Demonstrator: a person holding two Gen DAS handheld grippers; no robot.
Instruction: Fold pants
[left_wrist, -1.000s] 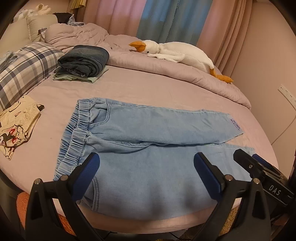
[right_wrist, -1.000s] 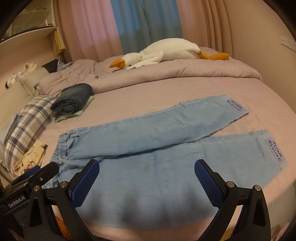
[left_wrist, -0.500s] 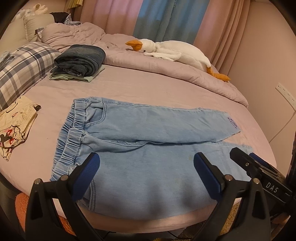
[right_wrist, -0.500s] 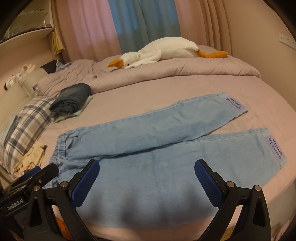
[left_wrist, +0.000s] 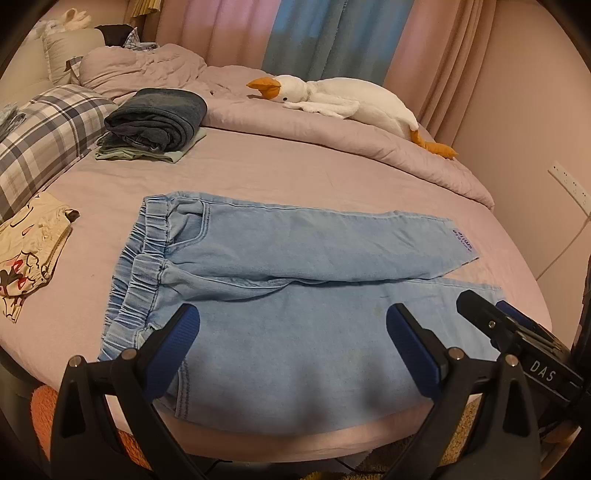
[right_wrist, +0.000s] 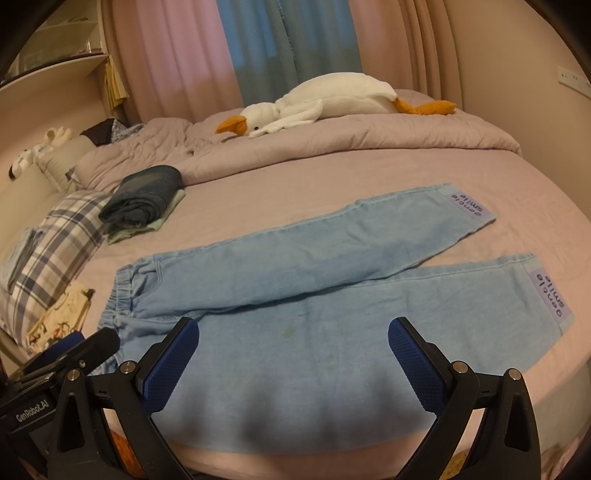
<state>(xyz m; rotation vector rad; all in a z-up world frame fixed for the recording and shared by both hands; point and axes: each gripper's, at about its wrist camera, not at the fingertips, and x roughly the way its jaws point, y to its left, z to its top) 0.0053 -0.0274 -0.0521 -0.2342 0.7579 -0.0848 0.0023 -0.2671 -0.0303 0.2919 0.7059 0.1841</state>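
Note:
Light blue denim pants (left_wrist: 280, 280) lie spread flat on the pink bed, elastic waistband at the left, both legs reaching right, with purple labels at the cuffs (right_wrist: 550, 291). My left gripper (left_wrist: 293, 321) hovers open over the near leg close to the waistband, holding nothing. My right gripper (right_wrist: 293, 332) hangs open above the middle of the near leg of the pants (right_wrist: 314, 306), also empty. Each view shows the other gripper's black body at its edge: the right gripper's body (left_wrist: 517, 339), the left gripper's body (right_wrist: 62, 358).
A folded stack of dark jeans (left_wrist: 159, 118) on a green garment sits at the back left. A plaid pillow (left_wrist: 40, 133) and a printed cream cloth (left_wrist: 26, 243) lie at the left. A white goose plush (left_wrist: 343, 99) rests on the bunched duvet behind. The bed's front edge (left_wrist: 295, 439) is just under the grippers.
Both views have drifted slightly, the left one lowering and shifting right a little. The pants lie as before and both grippers stay open.

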